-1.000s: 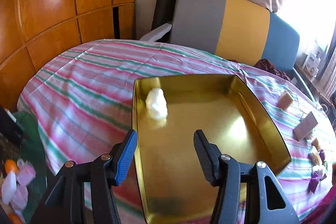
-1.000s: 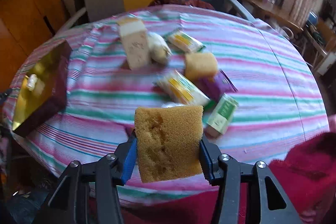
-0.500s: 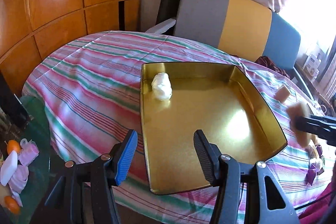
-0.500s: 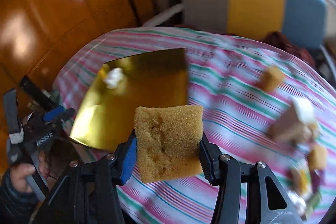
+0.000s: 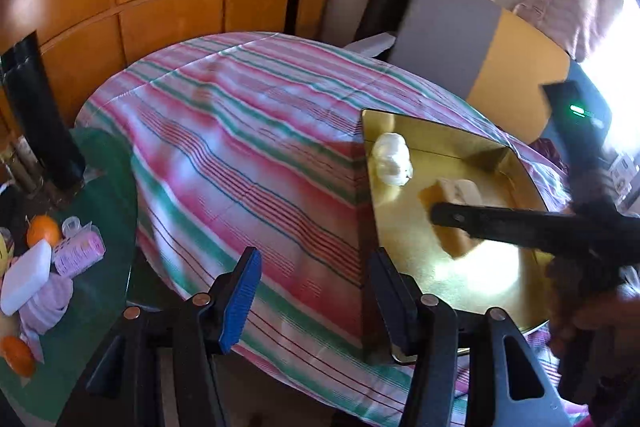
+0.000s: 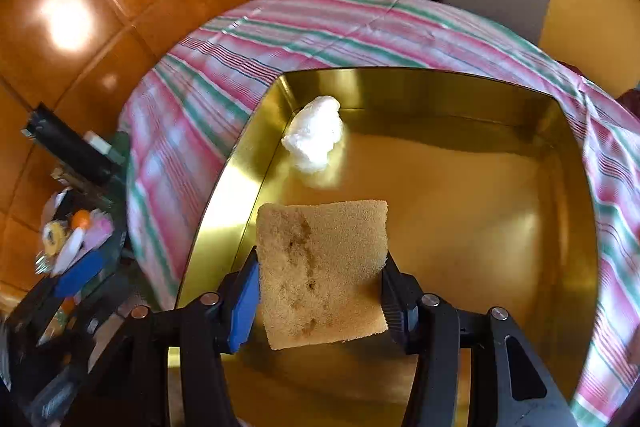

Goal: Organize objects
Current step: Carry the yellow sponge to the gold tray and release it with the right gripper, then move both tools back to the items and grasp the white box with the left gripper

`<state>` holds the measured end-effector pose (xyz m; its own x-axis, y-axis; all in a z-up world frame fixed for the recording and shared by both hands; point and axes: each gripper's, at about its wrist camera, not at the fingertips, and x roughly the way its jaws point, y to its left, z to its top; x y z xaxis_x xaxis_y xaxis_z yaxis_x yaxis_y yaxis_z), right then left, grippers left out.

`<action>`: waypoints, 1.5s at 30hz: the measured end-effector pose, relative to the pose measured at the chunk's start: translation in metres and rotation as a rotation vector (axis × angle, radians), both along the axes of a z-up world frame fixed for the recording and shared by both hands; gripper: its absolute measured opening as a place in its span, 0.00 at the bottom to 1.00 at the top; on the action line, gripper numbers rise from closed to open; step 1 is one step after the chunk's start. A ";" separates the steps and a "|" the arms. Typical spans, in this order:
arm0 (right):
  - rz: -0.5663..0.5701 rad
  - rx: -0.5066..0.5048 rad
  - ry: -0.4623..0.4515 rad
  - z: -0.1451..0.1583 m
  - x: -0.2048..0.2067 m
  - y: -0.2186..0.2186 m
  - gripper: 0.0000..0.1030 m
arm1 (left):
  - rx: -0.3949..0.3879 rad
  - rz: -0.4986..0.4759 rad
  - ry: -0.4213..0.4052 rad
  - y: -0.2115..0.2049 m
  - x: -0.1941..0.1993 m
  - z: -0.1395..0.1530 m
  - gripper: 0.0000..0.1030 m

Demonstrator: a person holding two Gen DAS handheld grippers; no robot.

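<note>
My right gripper (image 6: 320, 269) is shut on a tan sponge (image 6: 320, 235) and holds it upright over the near left part of the gold tray (image 6: 480, 211). A white crumpled lump (image 6: 316, 135) lies in the tray's far left corner. In the left wrist view the same sponge (image 5: 456, 243) hangs low over the tray (image 5: 460, 279), with a black finger (image 5: 500, 221) of the right gripper across it, and the white lump (image 5: 392, 159) lies behind it. My left gripper (image 5: 315, 259) is open and empty, beside the tray's left wall over the striped cloth.
The round table wears a pink and green striped cloth (image 5: 240, 147). A grey, yellow and blue chair (image 5: 460, 27) stands behind it. A green glass side table (image 5: 92, 227) at the left holds oranges and pink packets. A hand (image 5: 580, 307) grips the right tool.
My right gripper swung the sponge from above the loose packets and sponges across the table to over the gold tray. My left gripper drew back leftward, off the tray.
</note>
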<state>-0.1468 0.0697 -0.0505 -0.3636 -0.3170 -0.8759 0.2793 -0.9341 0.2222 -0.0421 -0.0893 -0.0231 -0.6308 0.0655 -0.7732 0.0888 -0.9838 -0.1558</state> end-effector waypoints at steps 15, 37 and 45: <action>-0.044 -0.165 0.015 0.008 -0.011 0.002 0.88 | -0.002 -0.025 0.011 0.008 0.004 -0.002 0.55; -0.163 0.062 0.274 0.050 0.105 0.089 1.00 | -0.095 -0.240 0.074 0.089 0.031 0.022 0.55; -0.254 0.108 0.305 0.052 0.128 0.140 1.00 | -0.182 -0.321 0.142 0.125 0.043 0.037 0.55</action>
